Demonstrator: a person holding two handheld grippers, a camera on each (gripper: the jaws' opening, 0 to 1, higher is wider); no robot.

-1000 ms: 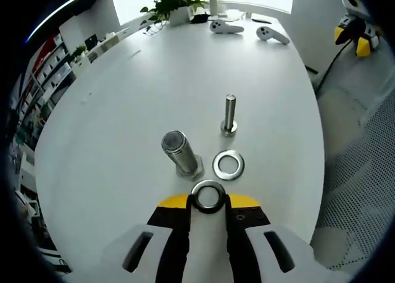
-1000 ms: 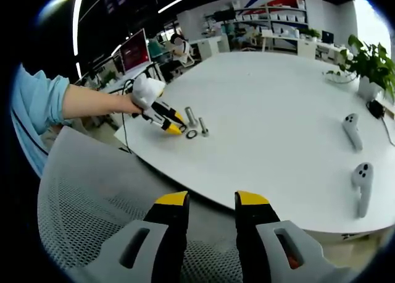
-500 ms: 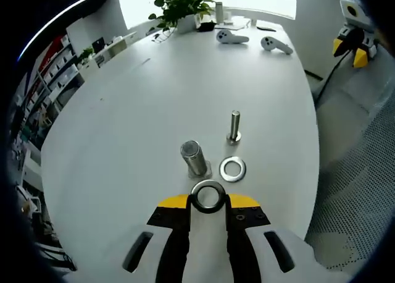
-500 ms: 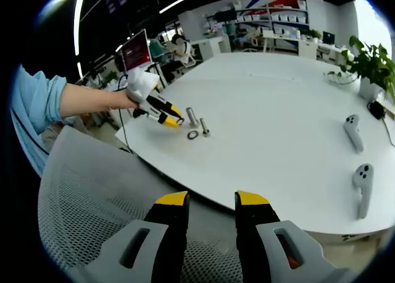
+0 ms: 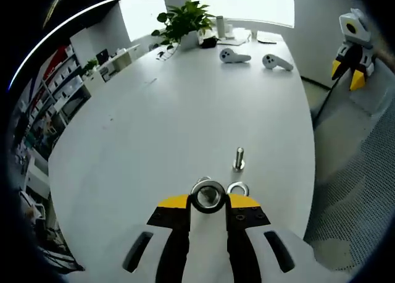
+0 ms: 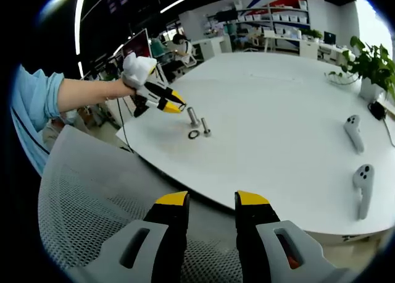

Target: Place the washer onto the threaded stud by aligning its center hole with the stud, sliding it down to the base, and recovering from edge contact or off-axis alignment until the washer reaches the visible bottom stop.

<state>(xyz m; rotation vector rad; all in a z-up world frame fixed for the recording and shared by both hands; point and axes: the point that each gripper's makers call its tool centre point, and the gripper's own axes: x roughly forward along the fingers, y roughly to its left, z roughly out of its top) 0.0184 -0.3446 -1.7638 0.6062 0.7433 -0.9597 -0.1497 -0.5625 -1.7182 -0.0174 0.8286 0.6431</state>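
In the left gripper view, the left gripper (image 5: 208, 202) has its two yellow-tipped jaws closed on a washer (image 5: 208, 195), which sits at the very tips and faces the camera, so its center hole is visible. Through and just above the held washer the top of the thick threaded stud (image 5: 203, 183) shows a little; most of it is hidden behind the washer, so the exact gap between them cannot be told. A second washer (image 5: 237, 188) lies flat on the white table (image 5: 154, 122), just to the right of the jaw tips. A thinner bolt (image 5: 239, 159) stands upright a bit farther on.

In the right gripper view, the left gripper (image 6: 168, 102) is held by a person's hand (image 6: 121, 88) above the table edge, its tips up and to the left of the thick stud (image 6: 192, 117), not touching it. The flat washer (image 6: 194, 134) and the thin bolt (image 6: 205, 128) are beside the stud. The right gripper (image 6: 207, 201) hangs well apart from them, over a mesh chair (image 6: 92, 202), with its jaws apart and nothing between them.
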